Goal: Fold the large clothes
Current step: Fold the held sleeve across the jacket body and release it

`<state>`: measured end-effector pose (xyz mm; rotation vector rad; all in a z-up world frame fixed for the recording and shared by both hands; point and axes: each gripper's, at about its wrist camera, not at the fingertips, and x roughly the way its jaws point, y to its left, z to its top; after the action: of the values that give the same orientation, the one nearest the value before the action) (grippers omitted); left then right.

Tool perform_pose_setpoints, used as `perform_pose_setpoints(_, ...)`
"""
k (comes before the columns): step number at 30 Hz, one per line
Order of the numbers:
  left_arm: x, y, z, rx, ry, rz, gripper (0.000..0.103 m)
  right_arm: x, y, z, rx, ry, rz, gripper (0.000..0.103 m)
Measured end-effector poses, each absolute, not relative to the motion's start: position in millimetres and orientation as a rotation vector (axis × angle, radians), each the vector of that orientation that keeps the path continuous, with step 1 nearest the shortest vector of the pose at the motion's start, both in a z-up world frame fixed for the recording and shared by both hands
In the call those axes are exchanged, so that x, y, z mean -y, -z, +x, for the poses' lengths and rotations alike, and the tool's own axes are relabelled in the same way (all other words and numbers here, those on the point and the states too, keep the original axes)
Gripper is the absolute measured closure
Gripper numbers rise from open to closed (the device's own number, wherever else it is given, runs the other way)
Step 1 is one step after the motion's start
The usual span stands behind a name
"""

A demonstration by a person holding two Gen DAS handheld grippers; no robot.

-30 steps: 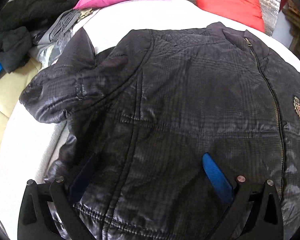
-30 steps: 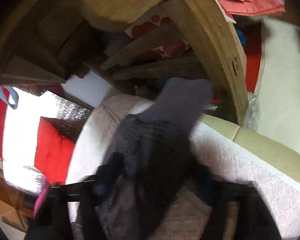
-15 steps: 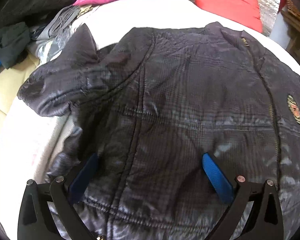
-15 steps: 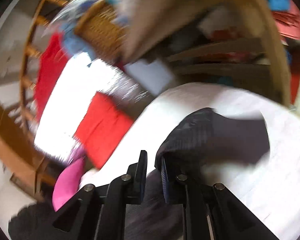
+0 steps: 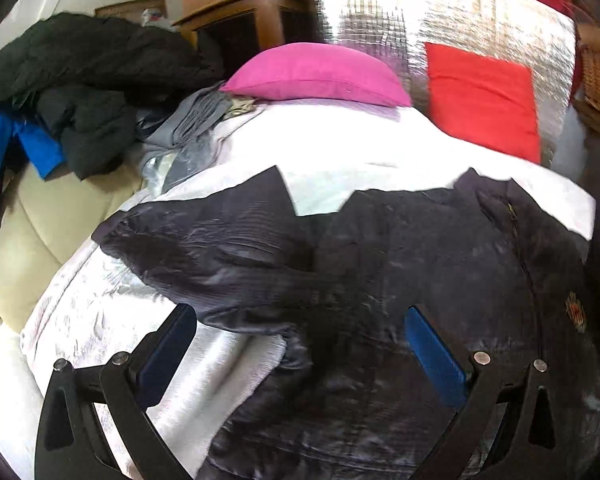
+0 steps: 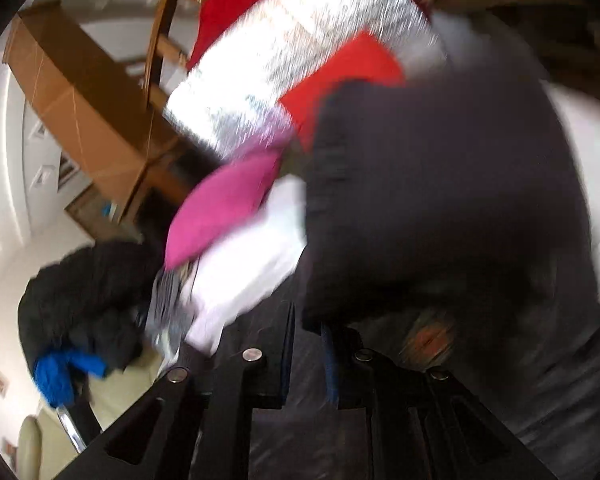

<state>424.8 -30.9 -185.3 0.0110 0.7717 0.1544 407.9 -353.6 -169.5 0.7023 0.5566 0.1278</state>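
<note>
Right gripper [image 6: 306, 344] view blurred; jacket [image 6: 440, 200] edge clamped.

Jacket [image 5: 400, 280] lies spread on the bed [image 5: 360, 148]. Behind the jacket, two cushions [image 5: 320, 74] stand side by side at the bed's head. Left of the jacket, a heap of clothes [image 5: 80, 92] lies on a sofa [image 5: 52, 224] beside the bed.
</note>
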Motion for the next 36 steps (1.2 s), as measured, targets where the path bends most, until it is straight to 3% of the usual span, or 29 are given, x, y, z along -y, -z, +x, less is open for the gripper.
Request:
perform_pose_setpoints(6,5.5,177.6,421.5,-0.783,-0.15,-0.078,0.0,290.9,229.3,412.6,-0.842,-0.265,0.698,0.085)
perform_pose_setpoints(8,4.4,182.6,423.7,-0.802,-0.125,-0.105,0.0,285.3,235.4,405.5,-0.886,-0.295,0.675,0.072)
perform_pose_setpoints(10,6.3,184.6,425.6,-0.825,-0.09,-0.132,0.0,290.3,229.9,398.9,-0.906,-0.318,0.646,0.018)
perform_pose_setpoints(11,5.2,186.3,428.0,-0.841,-0.072,-0.151,0.0,299.7,220.8,388.3,-0.869,-0.337,0.648,0.013)
perform_pose_setpoints(19,14.9,196.8,434.0,-0.91,0.02,-0.218,0.002,414.0,180.3,351.1,-0.578,-0.034,0.709,0.013)
perform_pose_setpoints(20,17.7,197.7,434.7,-0.903,0.021,-0.202,0.005,438.9,186.6,349.1,-0.577,0.038,0.726,0.014)
perform_pose_setpoints(22,28.7,199.2,436.9,-0.895,0.033,-0.143,0.024,478.2,203.0,349.6,-0.583,0.124,0.783,0.014)
perform_pose_setpoints(24,37.4,202.5,439.8,-0.899,0.07,-0.127,0.029,503.5,217.1,352.5,-0.59,0.18,0.836,0.015)
perform_pose_setpoints(31,54.9,212.4,455.3,-0.911,0.112,-0.095,0.027,530.2,251.7,389.9,-0.628,0.174,0.935,0.021)
perform_pose_setpoints(32,55.3,214.8,458.7,-0.921,0.123,-0.105,0.027,531.3,255.0,397.8,-0.649,0.158,0.917,0.022)
perform_pose_setpoints(36,49.8,228.4,469.1,-0.972,0.145,-0.154,0.027,520.7,271.0,422.1,-0.761,0.119,0.887,0.054)
